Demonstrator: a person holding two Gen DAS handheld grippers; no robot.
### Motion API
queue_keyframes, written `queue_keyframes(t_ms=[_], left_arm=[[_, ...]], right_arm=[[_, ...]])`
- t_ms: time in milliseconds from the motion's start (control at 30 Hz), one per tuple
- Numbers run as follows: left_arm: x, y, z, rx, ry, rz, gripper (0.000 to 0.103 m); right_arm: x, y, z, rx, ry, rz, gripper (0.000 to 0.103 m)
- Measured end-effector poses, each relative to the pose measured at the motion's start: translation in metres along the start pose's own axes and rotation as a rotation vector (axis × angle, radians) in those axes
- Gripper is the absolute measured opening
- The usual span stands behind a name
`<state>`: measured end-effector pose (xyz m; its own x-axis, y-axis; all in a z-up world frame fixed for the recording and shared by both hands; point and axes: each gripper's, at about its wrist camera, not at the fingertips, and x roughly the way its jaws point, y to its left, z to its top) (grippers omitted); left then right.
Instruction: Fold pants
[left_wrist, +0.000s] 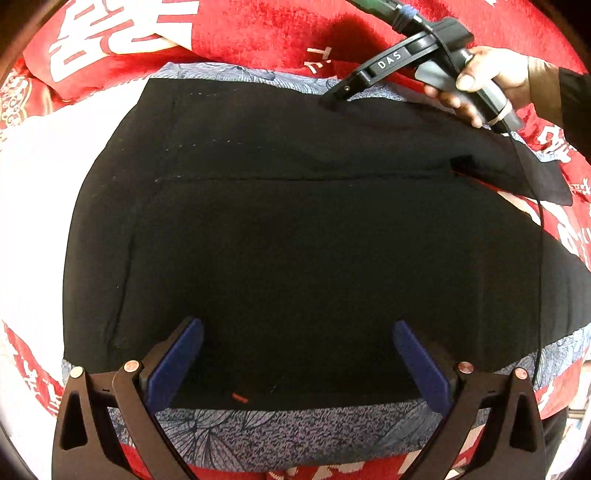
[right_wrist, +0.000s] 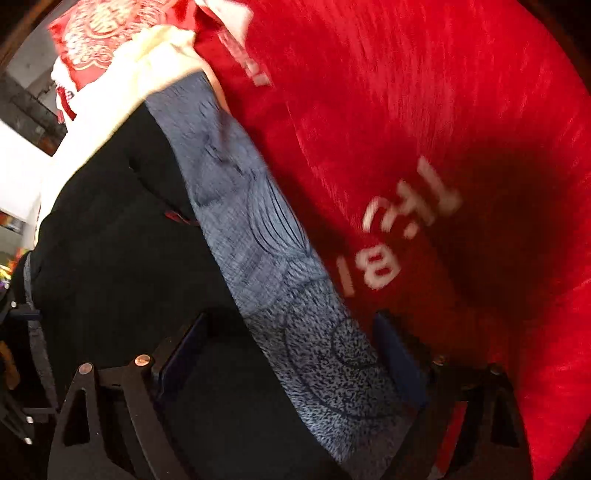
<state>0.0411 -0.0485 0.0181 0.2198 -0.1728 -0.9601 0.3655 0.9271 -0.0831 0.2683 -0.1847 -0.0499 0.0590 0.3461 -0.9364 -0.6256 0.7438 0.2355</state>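
Your left gripper (left_wrist: 297, 363): jaws spread wide, nothing between the pads, hovering over the near edge of the black pants (left_wrist: 295, 240). Pants lie straight ahead at 12 o'clock from those jaws, already folded into a broad dark block, long axis running roughly 9 to 3 across the left wrist view. A loose end trails off twd 3 o'clock.

Right gripper (left_wrist: 334, 96) is up at 1 o'clock in that view, tip down on the far edge of the pants; from there can't tell if it's pinching cloth. In its own cam the right jaws look spread, straddling the pants edge and the blue-grey patterned cloth (right_wrist: 273, 258) underneath, pic is blurred tho. Your right hand (left_wrist: 491, 79) grips the handle.

So: left is nearer the near hem, right nearer the far edge. Next fold likely brings one of those edges over.

Around: red blanket w/ white lettering (left_wrist: 258, 33) under everything. A thin black cable (left_wrist: 540, 236) hangs across the 3 o'clock side of the pants, could snag.
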Motion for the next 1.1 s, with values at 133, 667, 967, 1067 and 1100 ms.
queue_keyframes(t_ms=[133,667,967,1067,1100], left_arm=[[-0.006,0.009,0.012,-0.045,-0.009,-0.047,0.103],[-0.044,0.095,0.141,-0.507,-0.08,-0.318,0.103],[-0.019,0.084,0.136,-0.574,-0.029,-0.291,0.021],[-0.032,0.079,0.112,-0.534,-0.095,-0.264,0.016],[-0.034,0.079,0.104,-0.527,-0.105,-0.263,0.014]], right_arm=[[-0.006,0.011,0.0,-0.036,0.001,0.058,0.02],[-0.097,0.17,-0.079,-0.219,-0.354,-0.381,0.004],[-0.093,0.222,-0.11,-0.272,-0.38,-0.52,0.004],[-0.09,0.227,-0.12,-0.284,-0.369,-0.538,0.004],[-0.089,0.229,-0.122,-0.289,-0.364,-0.55,0.006]])
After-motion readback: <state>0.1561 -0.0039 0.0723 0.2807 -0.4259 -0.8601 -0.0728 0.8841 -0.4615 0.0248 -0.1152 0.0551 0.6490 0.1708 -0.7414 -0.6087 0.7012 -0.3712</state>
